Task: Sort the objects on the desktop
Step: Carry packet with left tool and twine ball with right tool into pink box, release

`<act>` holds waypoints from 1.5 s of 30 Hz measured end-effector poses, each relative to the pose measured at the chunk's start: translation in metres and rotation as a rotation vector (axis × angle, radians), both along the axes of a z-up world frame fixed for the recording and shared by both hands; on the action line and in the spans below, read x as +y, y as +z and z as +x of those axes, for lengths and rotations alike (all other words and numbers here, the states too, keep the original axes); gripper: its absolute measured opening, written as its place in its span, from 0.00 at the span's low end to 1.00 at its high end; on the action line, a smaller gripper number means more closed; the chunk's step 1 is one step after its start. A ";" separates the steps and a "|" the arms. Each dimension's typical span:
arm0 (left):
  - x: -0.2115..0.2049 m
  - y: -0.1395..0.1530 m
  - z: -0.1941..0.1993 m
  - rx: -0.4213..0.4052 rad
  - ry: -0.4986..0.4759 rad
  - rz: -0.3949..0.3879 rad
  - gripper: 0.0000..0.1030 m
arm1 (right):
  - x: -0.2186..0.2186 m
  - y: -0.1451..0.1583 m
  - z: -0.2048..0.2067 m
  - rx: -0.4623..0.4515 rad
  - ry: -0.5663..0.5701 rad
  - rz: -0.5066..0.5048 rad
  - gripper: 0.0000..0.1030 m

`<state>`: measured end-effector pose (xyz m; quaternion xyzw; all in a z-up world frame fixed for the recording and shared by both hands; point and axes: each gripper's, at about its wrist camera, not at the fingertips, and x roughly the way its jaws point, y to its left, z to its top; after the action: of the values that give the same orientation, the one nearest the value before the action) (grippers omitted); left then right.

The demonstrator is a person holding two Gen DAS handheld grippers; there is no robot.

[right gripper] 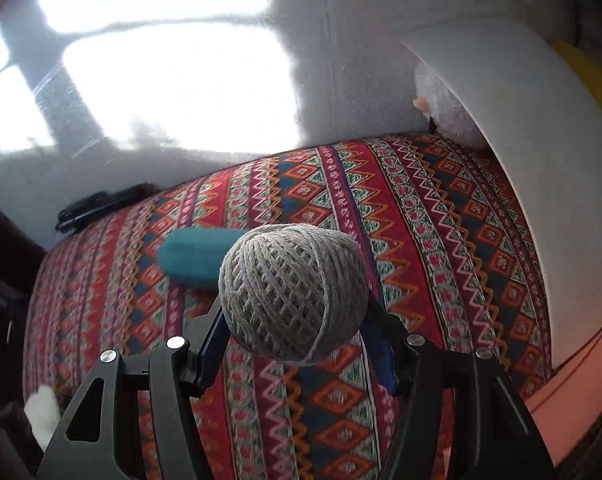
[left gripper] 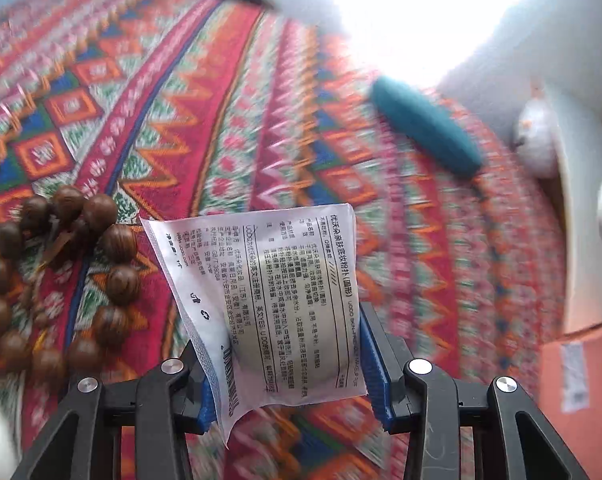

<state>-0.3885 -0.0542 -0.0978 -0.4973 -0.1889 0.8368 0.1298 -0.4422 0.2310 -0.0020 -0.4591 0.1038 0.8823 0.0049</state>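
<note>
Left gripper (left gripper: 289, 364): jaws pinch a flat white plastic sachet printed with Chinese text (left gripper: 261, 304), a round pad inside; it's held off the surface, long axis running forward from the jaws. Right gripper (right gripper: 297, 320): jaws clamp a grey ball of twine (right gripper: 295, 292), also lifted.

Key relation, my read: the orange box (left gripper: 581, 400) sits low right of the left jaws, near, so it's the likely drop spot, though I can't confirm.

Surface: red patterned woven cloth (right gripper: 441, 220). A brown wooden bead bracelet (left gripper: 57, 276) lies left of the sachet, a teal oblong case (left gripper: 425, 128) ahead. Beyond: white wall, bright window glare.
</note>
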 end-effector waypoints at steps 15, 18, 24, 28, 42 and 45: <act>0.108 0.098 0.247 0.179 -0.322 0.073 0.47 | 0.049 0.071 0.441 0.286 0.017 0.010 0.62; 0.167 0.127 0.258 0.249 -0.422 0.050 0.47 | 0.086 0.079 0.473 0.318 -0.085 0.014 0.62; 0.283 0.168 0.244 0.304 -0.560 0.025 0.47 | 0.184 0.107 0.482 0.376 -0.253 0.036 0.63; 0.344 0.177 0.217 0.300 -0.572 -0.001 0.54 | 0.242 0.116 0.443 0.405 -0.326 0.018 0.63; 0.288 0.140 0.172 0.180 -0.404 -0.005 0.91 | 0.249 0.116 0.387 0.449 -0.348 0.097 0.94; 0.261 0.140 0.187 0.239 -0.364 -0.075 0.91 | 0.234 0.117 0.399 0.439 -0.337 0.087 0.94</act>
<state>-0.2019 0.2071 0.0421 -0.4250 -0.0481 0.8589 0.2816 -0.0437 0.4655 0.1147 -0.2325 0.1392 0.9511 0.1485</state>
